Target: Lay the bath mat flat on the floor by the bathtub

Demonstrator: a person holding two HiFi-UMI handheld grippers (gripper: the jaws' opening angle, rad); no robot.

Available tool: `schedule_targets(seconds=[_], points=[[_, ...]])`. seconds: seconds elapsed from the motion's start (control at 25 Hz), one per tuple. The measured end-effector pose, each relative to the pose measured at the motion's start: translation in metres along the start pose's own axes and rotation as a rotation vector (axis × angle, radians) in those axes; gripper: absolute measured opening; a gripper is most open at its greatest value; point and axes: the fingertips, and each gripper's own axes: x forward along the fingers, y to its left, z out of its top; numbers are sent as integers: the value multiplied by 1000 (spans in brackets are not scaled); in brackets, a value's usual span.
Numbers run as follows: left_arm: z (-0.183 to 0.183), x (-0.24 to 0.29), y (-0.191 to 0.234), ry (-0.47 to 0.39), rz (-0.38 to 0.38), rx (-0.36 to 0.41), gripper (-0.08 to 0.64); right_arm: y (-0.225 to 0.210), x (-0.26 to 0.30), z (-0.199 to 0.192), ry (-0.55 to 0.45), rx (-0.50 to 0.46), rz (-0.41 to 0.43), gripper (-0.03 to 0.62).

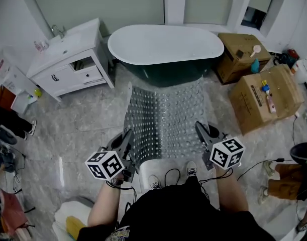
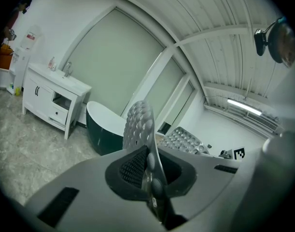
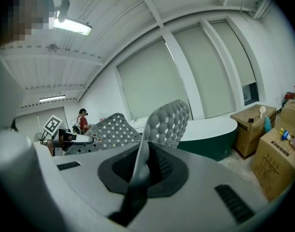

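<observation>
Bath mat [image 1: 166,117]: near edge cut off behind the person's torso. Left gripper [image 1: 127,137], forearm reaching forward, pinches the mat's left corner. Right gripper [image 1: 201,129], likewise extended, pinches the right corner. The mat stretches to the foot of the bathtub [image 1: 166,46].

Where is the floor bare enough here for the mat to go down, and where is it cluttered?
Bare floor lies between the vanity, the bathtub and the held bath mat. Right of the mat it is crowded: cardboard boxes and a cable.
</observation>
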Motion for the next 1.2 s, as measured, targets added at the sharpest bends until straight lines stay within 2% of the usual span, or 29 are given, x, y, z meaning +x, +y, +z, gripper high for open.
schedule_targets(seconds=[0.48,1.2], points=[[-7,50,-30,-4,33,-12,32,-61,-1,10,22,18,31,29],[-46,151,-124,-37,99,-41,32,-197,-31,26,52,30,115,29]])
